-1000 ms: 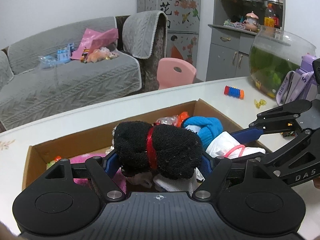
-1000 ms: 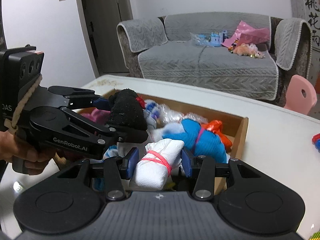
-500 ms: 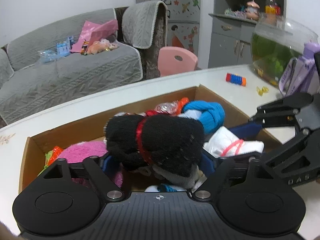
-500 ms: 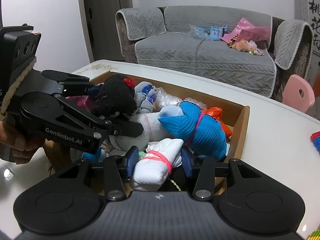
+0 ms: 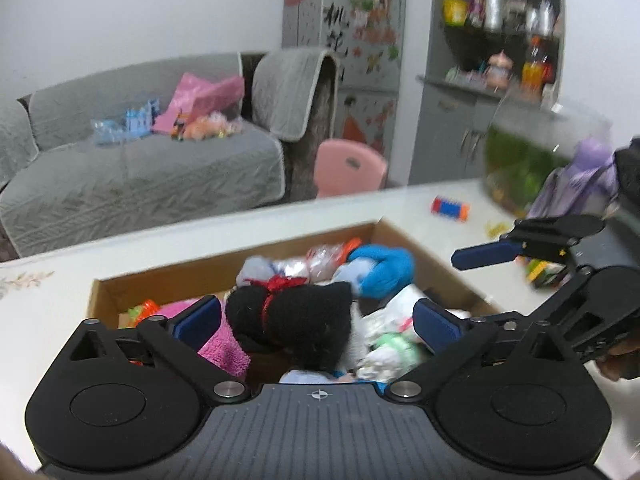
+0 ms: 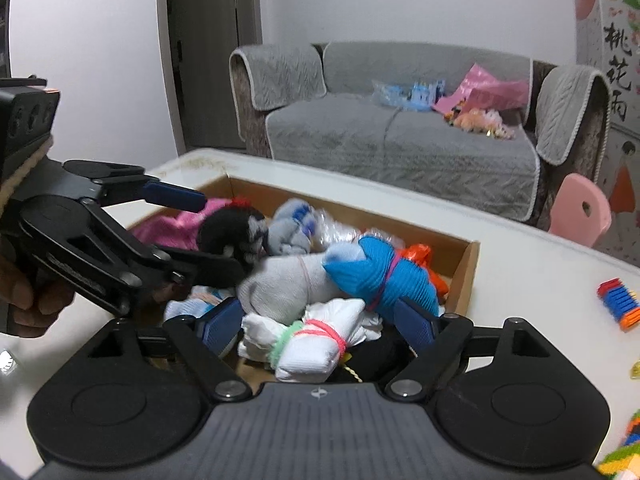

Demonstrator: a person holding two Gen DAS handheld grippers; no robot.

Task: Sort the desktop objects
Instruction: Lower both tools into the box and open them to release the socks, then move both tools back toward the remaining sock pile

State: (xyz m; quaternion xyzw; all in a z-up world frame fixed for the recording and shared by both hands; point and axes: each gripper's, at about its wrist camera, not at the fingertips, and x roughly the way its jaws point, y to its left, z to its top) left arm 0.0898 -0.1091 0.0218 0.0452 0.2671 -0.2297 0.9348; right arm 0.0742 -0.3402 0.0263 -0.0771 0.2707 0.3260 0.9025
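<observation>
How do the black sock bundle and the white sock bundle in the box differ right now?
The black sock bundle is dark and fuzzy, tied with a red band; the white sock bundle is smooth, tied with a pink band and a green one. The black one lies between the left gripper pads, the white one between the right gripper pads. Both lie released in the cardboard box as the jaws open.

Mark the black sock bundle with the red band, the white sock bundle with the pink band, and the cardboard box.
black sock bundle (image 5: 298, 314), left wrist view, fuzzy body.
white sock bundle (image 6: 310, 350), right wrist view, body below pink band.
cardboard box (image 6: 466, 264), right wrist view, right wall.
</observation>
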